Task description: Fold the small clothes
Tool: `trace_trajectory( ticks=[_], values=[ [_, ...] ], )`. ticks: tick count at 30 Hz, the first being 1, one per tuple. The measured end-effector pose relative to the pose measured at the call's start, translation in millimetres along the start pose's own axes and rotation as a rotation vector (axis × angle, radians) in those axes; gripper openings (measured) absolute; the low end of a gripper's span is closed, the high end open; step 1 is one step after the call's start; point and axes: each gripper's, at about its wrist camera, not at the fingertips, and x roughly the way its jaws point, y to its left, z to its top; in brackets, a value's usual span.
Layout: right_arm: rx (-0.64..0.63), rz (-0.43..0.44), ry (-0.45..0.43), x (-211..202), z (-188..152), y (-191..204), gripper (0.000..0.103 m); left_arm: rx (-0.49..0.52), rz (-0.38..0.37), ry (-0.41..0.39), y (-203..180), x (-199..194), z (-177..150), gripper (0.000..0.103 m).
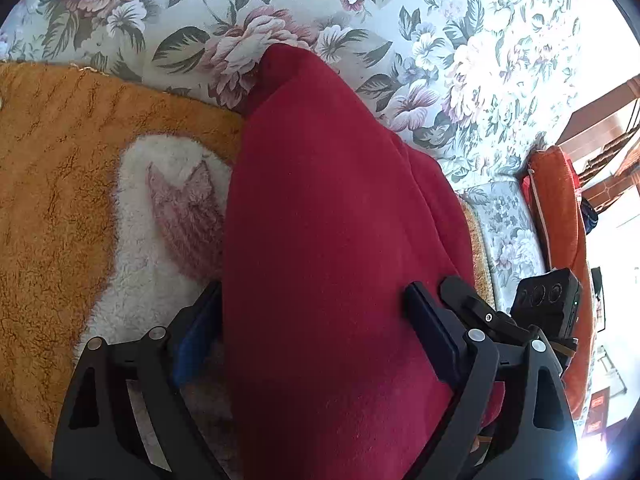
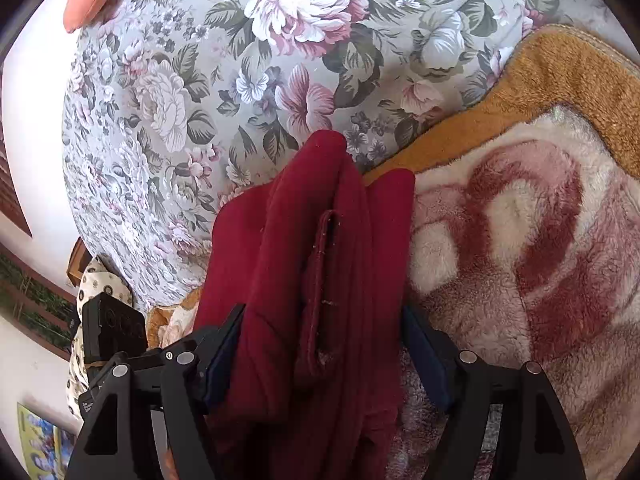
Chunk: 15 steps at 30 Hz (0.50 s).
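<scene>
Item: one small garment point(image 1: 340, 240), dark red fleece with a soft, matt nap, folded over on itself into a long narrow bundle. In the left wrist view it shows a smooth, unbroken outer face with a second layer edge stepping out along its right side; in the right wrist view the same garment point(image 2: 320, 260) shows several lengthwise folds and a narrow stitched band point(image 2: 322, 292) running down its middle, flecked with pale lint. Long axis: runs straight away from both cameras, the far end tapering to a rounded tip that points toward the flowered sheet point(image 1: 440, 20). Location: lying on a bed, across the border where an orange-brown plush blanket point(image 1: 48, 200) with a cream and pink pattern meets the flowered sheet; the near part of the garment rests over the blanket, the far tip reaches onto the sheet. Left gripper point(image 1: 316, 320): fingers spread wide, one on each side of the garment, which passes between them; the blue pads stand at its flanks without visibly squeezing it. Right gripper point(image 2: 324, 344): fingers likewise spread wide to either side of the bundle, the cloth between them lying slack. Also present: an orange cushion point(image 1: 560, 220) at the far edge of the bed in the left wrist view.
</scene>
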Motion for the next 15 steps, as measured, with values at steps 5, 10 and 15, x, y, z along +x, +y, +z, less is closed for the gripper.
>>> trace_trajectory(
  ticks=[5, 10, 15],
  values=[
    [-0.015, -0.002, 0.000, 1.7, 0.3, 1.8, 0.071, 0.045, 0.022, -0.012, -10.9, 5.5, -1.3, 0.087],
    [-0.062, -0.034, -0.007, -2.6, -1.6, 11.9, 0.053, 0.086, 0.066, -0.036, -22.3, 1.6, -3.8, 0.079],
    [-0.071, -0.019, -0.016, -12.5, -5.8, 29.3, 0.049, 0.102, 0.086, -0.056, -24.6, -21.5, -15.1, 0.076]
  ],
)
